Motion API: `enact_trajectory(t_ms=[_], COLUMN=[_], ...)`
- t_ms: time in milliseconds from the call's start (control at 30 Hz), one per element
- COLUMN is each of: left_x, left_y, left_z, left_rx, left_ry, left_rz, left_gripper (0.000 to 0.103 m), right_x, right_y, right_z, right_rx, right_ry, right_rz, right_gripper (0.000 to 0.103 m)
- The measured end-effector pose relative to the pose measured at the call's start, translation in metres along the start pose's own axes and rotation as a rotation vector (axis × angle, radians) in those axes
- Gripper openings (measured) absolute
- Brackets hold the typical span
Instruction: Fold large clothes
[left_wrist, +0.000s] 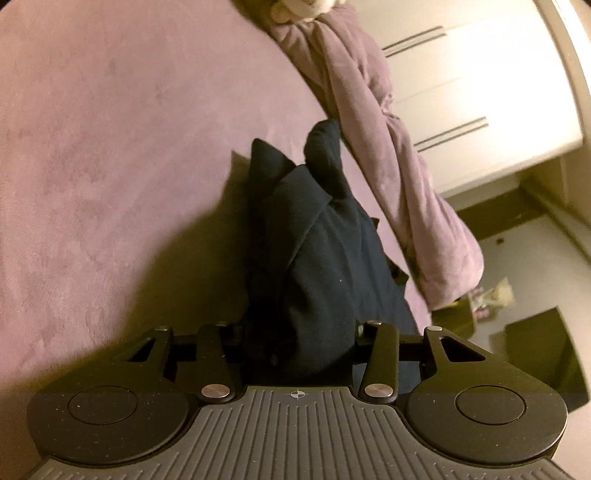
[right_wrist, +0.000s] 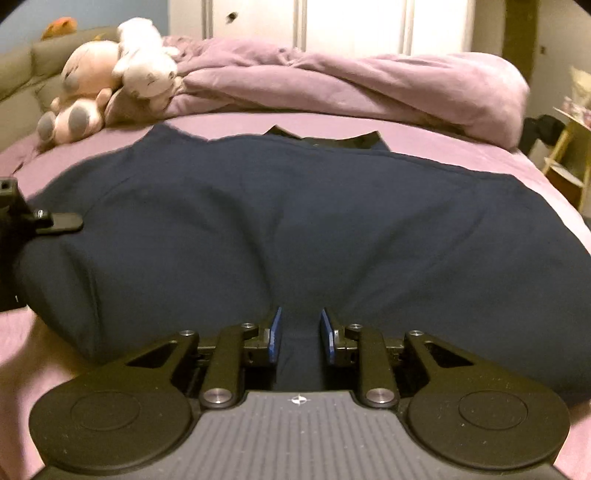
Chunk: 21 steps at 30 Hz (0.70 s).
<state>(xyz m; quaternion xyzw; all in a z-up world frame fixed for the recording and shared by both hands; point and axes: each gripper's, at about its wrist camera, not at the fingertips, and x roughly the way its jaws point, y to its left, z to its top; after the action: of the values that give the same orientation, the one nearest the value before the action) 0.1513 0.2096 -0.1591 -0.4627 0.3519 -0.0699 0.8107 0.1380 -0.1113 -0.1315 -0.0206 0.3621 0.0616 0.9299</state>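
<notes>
A large dark navy garment (right_wrist: 295, 221) lies spread on the purple bed sheet (right_wrist: 461, 147), collar at the far side. My right gripper (right_wrist: 300, 332) is at its near edge, blue pads (right_wrist: 275, 338) closed on a ridge of the cloth. In the left wrist view the garment (left_wrist: 317, 251) rises in a bunched fold straight from my left gripper (left_wrist: 299, 343), whose fingertips are buried in the cloth. The left gripper also shows at the left edge of the right wrist view (right_wrist: 40, 221), at the garment's left side.
A rolled purple duvet (right_wrist: 369, 81) lies along the far side of the bed. Two plush toys (right_wrist: 110, 77) sit at the far left. White wardrobe doors (left_wrist: 480, 92) stand beyond the bed. A small shelf (right_wrist: 565, 155) stands at the right.
</notes>
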Motion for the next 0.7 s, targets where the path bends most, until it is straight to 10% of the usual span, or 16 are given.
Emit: enact_trajectory(t_ms=[133, 333, 700], left_x=[-0.003, -0.012, 0.025], left_y=[-0.013, -0.061, -0.225], left_z=[0.006, 0.007, -0.061], left_rx=[0.017, 0.157, 0.549], left_ry=[0.003, -0.009, 0.087], left_rz=[0.004, 0.016, -0.204], left_gripper=[0.047, 0.044, 0.043], right_x=[-0.017, -0.057, -0.092], right_y=[-0.03, -0.095, -0.186], right_z=[0.012, 0.005, -0.02], right_rx=[0.148, 0.336, 0.566], right_ry=[-0.034, -0.148, -0.251], right_rz=[0.082, -0.051, -0.211], right_gripper=[0.022, 0.023, 0.023])
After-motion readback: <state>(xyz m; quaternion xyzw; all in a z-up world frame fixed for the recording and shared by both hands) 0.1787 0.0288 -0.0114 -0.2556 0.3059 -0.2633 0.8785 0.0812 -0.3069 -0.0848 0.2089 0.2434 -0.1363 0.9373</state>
